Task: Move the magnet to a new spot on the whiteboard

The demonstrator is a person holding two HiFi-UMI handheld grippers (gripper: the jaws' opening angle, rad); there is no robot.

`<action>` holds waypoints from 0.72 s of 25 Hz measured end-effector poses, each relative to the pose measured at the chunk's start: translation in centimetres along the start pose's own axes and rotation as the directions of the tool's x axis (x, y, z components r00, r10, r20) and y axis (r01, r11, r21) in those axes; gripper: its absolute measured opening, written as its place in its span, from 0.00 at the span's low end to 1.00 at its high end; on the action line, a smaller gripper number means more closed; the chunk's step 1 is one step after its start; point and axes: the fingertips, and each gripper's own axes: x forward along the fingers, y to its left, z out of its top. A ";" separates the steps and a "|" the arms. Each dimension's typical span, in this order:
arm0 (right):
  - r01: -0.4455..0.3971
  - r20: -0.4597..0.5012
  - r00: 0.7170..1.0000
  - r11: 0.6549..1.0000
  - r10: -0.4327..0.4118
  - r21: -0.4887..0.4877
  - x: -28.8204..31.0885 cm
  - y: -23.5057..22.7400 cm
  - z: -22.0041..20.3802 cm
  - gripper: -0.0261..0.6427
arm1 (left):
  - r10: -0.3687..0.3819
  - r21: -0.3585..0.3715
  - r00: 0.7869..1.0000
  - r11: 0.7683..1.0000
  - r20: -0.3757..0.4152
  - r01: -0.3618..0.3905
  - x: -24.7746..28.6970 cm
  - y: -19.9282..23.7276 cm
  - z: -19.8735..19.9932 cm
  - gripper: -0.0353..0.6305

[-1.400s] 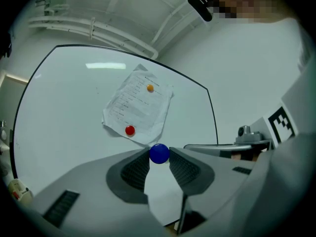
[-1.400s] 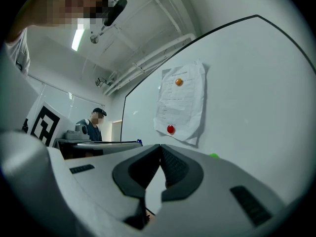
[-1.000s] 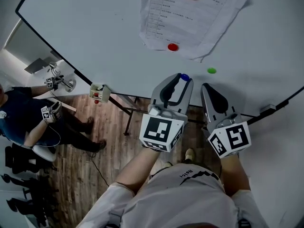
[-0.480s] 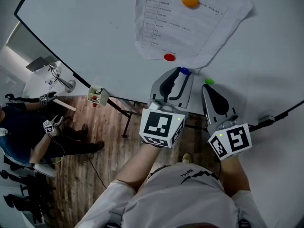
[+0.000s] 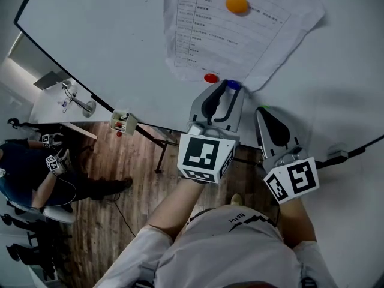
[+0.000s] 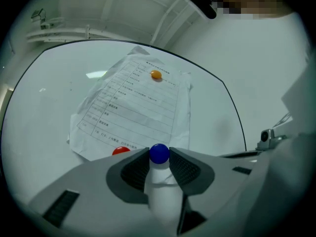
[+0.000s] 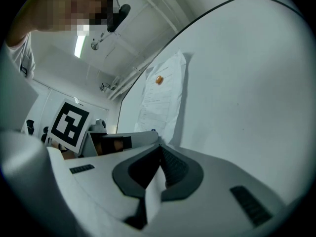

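Observation:
A small blue magnet [image 5: 233, 84] [image 6: 159, 153] is pinched between the tips of my left gripper [image 5: 231, 89] [image 6: 159, 154], which is shut on it. It is at the lower edge of a printed paper sheet [image 5: 234, 35] [image 6: 133, 107] on the whiteboard [image 5: 108, 35]. A red magnet [image 5: 211, 78] [image 6: 121, 151] pins the sheet just left of the blue one. An orange magnet [image 5: 237, 4] [image 6: 156, 74] holds the sheet higher up. My right gripper [image 5: 264, 114] [image 7: 159, 147] is shut and holds nothing. Its tip is at a green magnet [image 5: 263, 108], which it partly hides.
A small holder with markers [image 5: 125, 122] hangs at the board's lower edge on the left. A person [image 5: 24, 161] sits below left on the wooden floor area. The board's frame and stand [image 5: 162, 143] run under my grippers. A clip [image 5: 337, 153] sits at the right edge.
My left gripper has carried the blue magnet up the board, close beside the red magnet at the paper's edge. The right gripper has risen to the green magnet.

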 end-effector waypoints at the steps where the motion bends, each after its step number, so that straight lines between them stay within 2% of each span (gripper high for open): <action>1: 0.000 0.000 1.000 1.000 0.000 0.002 0.0 -0.1 0.0 0.06 | 0.004 0.002 1.000 1.000 -0.002 -0.004 0.1 0.1 0.0 0.25; 9: -0.005 0.001 1.000 1.000 0.005 0.019 0.3 -0.7 -0.2 0.06 | 0.034 0.042 0.999 0.999 0.010 -0.035 0.9 0.1 0.5 0.25; 18: -0.014 0.008 1.000 0.999 0.014 0.041 0.0 -1.3 -0.1 0.06 | 0.102 0.105 0.995 0.990 -0.021 -0.099 1.1 0.0 0.4 0.25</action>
